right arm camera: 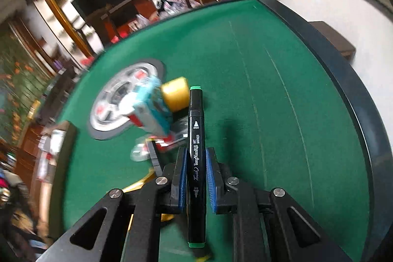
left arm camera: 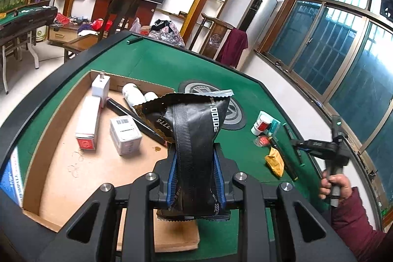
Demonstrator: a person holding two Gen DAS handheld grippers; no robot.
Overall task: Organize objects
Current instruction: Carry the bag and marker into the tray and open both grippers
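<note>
My left gripper point(left arm camera: 195, 156) is shut on a crumpled black foil packet point(left arm camera: 196, 119), held above the near edge of an open cardboard box point(left arm camera: 98, 171). The packet sticks up between the blue pads point(left arm camera: 173, 171). My right gripper point(right arm camera: 196, 154) is shut on a black art marker point(right arm camera: 195, 129) with green end caps, lifted over the green table point(right arm camera: 258, 90). In the left wrist view the right gripper point(left arm camera: 299, 147) hangs at the table's right side, held by a hand in a maroon sleeve point(left arm camera: 356, 220).
The box holds a white charger point(left arm camera: 100, 86), a red-and-white carton point(left arm camera: 88, 124), a small barcoded box point(left arm camera: 125, 131), a black tube point(left arm camera: 132, 114) and white bottles point(left arm camera: 132, 93). A red-labelled bottle point(left arm camera: 261, 123), a yellow packet point(left arm camera: 275, 161) and a pen point(left arm camera: 285, 158) lie on the felt.
</note>
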